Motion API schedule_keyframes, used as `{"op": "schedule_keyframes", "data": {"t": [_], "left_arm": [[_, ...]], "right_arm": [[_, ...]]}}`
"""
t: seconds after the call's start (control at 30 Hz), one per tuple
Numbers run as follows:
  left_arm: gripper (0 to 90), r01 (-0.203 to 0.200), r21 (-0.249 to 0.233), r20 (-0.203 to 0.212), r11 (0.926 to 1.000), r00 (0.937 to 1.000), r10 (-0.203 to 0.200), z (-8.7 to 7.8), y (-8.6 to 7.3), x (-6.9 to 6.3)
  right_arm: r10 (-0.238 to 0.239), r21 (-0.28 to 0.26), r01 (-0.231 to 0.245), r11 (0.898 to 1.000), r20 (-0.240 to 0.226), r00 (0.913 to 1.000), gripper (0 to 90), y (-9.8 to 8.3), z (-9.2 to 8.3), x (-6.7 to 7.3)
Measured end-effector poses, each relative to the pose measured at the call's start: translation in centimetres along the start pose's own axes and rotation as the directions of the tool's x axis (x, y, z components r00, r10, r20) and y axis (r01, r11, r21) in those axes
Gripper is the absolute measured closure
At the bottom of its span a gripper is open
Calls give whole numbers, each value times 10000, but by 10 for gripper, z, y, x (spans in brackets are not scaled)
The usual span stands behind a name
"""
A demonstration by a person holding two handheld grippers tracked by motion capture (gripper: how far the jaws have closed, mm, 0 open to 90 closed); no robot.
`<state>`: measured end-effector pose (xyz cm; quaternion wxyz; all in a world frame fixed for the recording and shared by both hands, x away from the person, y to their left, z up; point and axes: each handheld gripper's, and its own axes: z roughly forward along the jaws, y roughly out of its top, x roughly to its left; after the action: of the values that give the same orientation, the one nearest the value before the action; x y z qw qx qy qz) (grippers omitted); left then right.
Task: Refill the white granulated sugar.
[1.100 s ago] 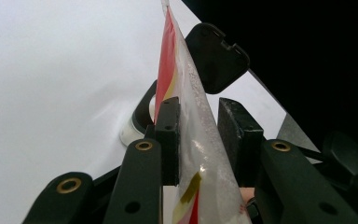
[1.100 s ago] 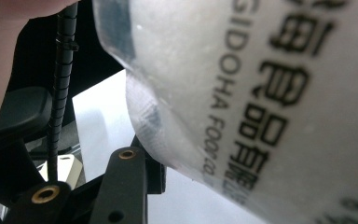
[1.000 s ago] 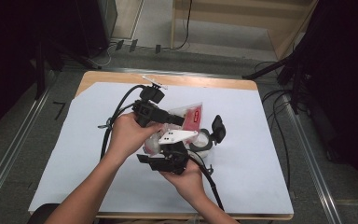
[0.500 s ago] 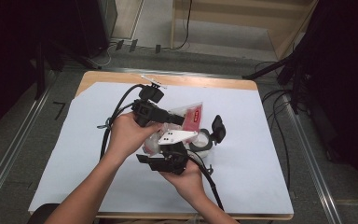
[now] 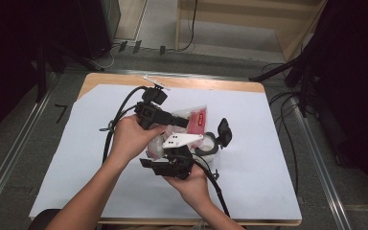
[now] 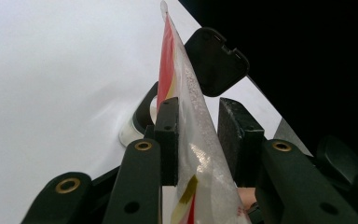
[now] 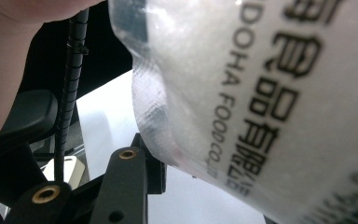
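Observation:
A clear plastic food bag [image 5: 196, 120] with red print hangs above the middle of the table. My left gripper [image 5: 184, 122] points right and is shut on the bag [image 6: 191, 140], which stands edge-on between its pads [image 6: 168, 135]. My right gripper [image 5: 168, 155] sits just below, under its grey plate [image 5: 182, 140]. In the right gripper view the bag [image 7: 261, 93] hides the right jaw, and its sealed corner rests against the left pad [image 7: 154, 170]. A round clear container [image 5: 210, 146] with its black lid [image 5: 224, 132] flipped open stands beneath the bag.
White paper [image 5: 268, 167] covers the wooden table [image 5: 211, 82]. Black cables [image 5: 117, 120] trail left and toward the front edge. Dark equipment and metal rails [image 5: 321, 163] flank the table.

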<state>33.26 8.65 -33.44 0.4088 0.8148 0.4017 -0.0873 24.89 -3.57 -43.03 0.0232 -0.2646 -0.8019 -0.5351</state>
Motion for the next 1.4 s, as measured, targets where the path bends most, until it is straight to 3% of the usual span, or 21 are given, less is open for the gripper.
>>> {"op": "schedule_keyframes", "data": {"t": [0.4, 1.4], "left_arm": [[696, -112, -19, -126, 9999, 9999, 112, 4, 1, -2], [702, -242, -34, -336, 9997, 9991, 240, 6, 0, -6]], "right_arm": [[335, 104, -335, 9994, 58, 9994, 636, 2, -1, 0], [283, 125, -284, 9995, 109, 9995, 636, 1, -1, 0]]}}
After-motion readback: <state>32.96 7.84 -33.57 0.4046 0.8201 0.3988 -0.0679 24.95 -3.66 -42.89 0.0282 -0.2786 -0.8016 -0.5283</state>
